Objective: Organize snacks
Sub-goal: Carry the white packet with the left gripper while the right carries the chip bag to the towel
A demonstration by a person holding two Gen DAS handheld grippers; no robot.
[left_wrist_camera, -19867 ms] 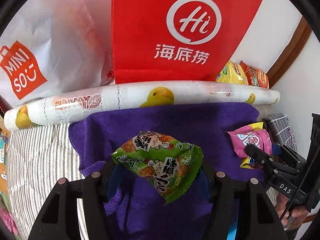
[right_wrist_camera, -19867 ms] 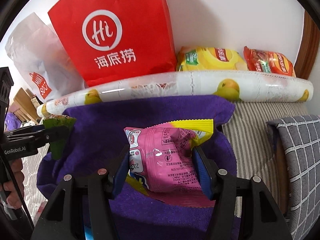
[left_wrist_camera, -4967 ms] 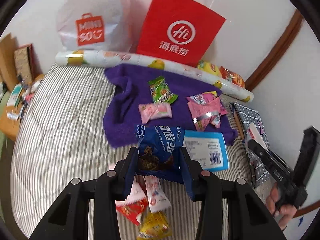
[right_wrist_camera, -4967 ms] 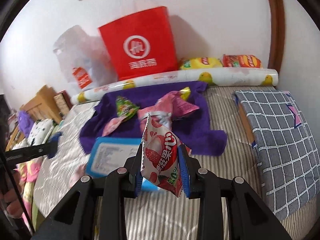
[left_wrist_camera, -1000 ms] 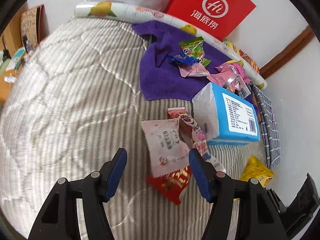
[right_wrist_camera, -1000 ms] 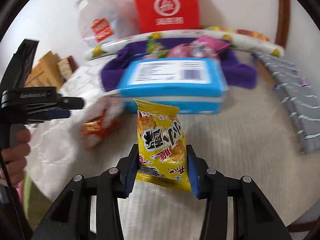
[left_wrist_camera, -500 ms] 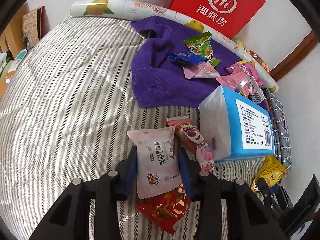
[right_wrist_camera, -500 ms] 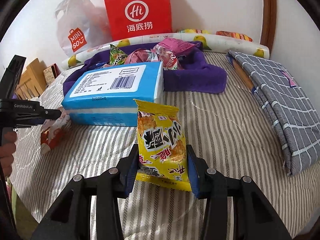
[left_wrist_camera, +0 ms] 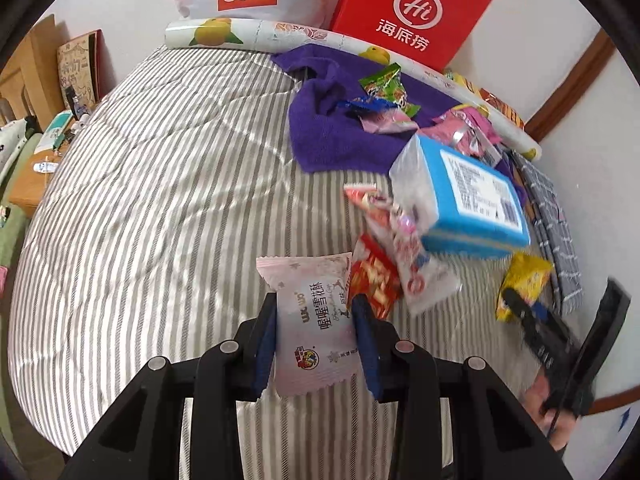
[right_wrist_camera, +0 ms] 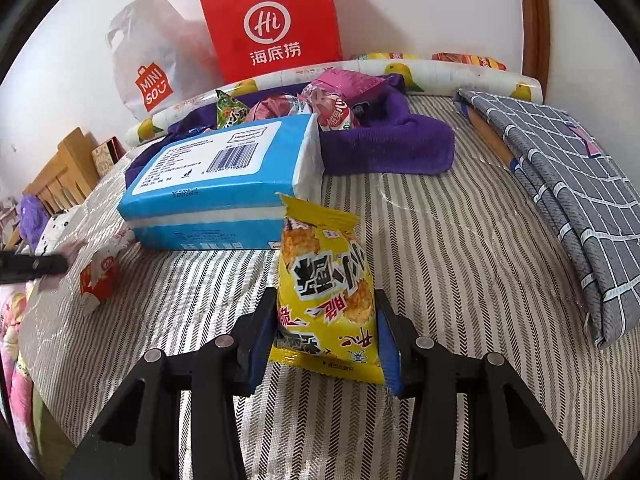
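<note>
My left gripper [left_wrist_camera: 316, 322] is clamped on a pale pink snack packet [left_wrist_camera: 314, 320] above the striped bedspread [left_wrist_camera: 160, 208], while my right gripper [right_wrist_camera: 326, 320] pinches a yellow snack bag [right_wrist_camera: 326, 292] just in front of the blue tissue pack [right_wrist_camera: 224, 184].

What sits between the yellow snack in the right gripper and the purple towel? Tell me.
The blue tissue pack lies between the yellow snack and the purple towel, clearest in the right wrist view; bare striped bedding runs beside it.

right gripper [left_wrist_camera: 516, 300] motion-blurred, red packet [right_wrist_camera: 98, 276] smeared
</note>
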